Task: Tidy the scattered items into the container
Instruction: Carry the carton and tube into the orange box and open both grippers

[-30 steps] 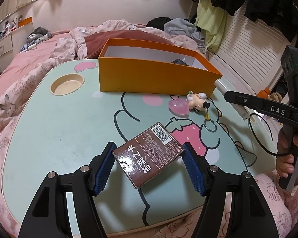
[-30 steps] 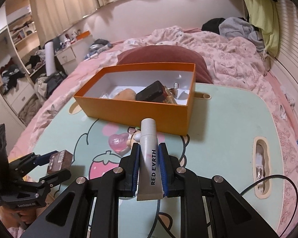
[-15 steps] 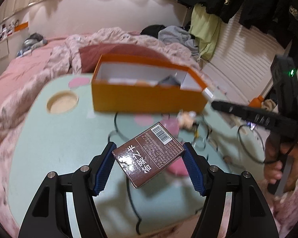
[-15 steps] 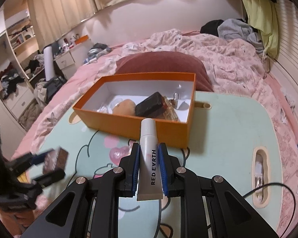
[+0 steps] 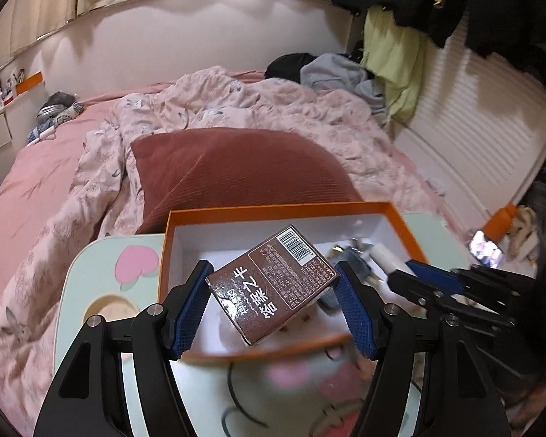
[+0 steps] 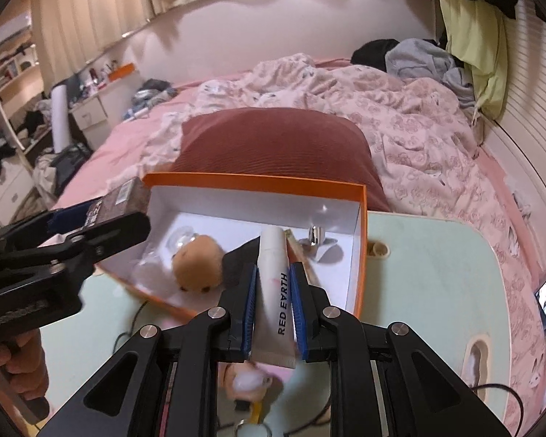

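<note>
Hovering over the orange box [image 5: 345,208], the left gripper [image 5: 273,304] is clamped on a brown carton [image 5: 271,286] tilted above the box's white interior. Beside it, the right gripper [image 6: 273,300] squeezes a white tube [image 6: 275,284] whose cap reaches over the box's near wall, above a tan plush toy [image 6: 198,264] lying inside.
</note>
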Action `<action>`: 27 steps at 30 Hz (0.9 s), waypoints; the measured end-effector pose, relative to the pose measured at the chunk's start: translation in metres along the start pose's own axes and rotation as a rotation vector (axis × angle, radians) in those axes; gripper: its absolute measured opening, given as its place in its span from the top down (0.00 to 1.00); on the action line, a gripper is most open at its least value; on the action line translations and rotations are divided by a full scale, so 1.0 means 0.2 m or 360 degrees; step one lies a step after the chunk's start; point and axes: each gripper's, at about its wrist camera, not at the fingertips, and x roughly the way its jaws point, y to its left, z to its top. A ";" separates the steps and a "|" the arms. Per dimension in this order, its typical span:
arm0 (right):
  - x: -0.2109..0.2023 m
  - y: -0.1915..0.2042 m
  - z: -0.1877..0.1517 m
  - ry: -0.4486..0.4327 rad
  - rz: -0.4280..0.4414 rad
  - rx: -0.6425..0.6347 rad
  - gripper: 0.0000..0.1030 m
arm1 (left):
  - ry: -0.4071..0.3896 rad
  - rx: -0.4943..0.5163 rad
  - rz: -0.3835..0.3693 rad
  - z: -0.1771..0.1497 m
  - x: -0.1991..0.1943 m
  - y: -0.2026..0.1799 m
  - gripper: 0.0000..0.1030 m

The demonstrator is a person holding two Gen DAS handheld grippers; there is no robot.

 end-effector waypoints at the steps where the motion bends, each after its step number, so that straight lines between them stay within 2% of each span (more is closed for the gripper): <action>1: 0.02 0.00 0.01 0.0004 -0.0018 0.0000 0.83 | 0.0013 -0.0009 0.0006 0.01 0.03 0.01 0.34; 6: 0.09 0.00 0.05 0.0029 -0.0064 0.0018 0.83 | 0.0080 -0.0054 0.0005 0.03 0.14 0.05 0.34; 9: 0.11 -0.02 0.06 0.0030 -0.0099 0.0050 0.82 | 0.0134 -0.0104 -0.0034 0.02 0.18 0.09 0.33; 13: 0.08 -0.03 0.05 0.0006 -0.0099 0.0079 0.64 | 0.0123 -0.0107 -0.0002 -0.01 0.17 0.08 0.33; 22: 0.00 -0.03 0.00 -0.0023 -0.0076 0.0094 0.61 | 0.0124 -0.0017 0.0002 -0.03 0.13 0.02 0.33; 24: -0.01 -0.02 -0.01 -0.0033 -0.0071 0.0084 0.60 | 0.0111 -0.0010 0.0006 -0.03 0.11 0.01 0.20; 27: -0.05 -0.02 -0.05 -0.0041 -0.0048 0.0077 0.60 | 0.0080 -0.0009 -0.0004 -0.03 0.07 0.00 0.20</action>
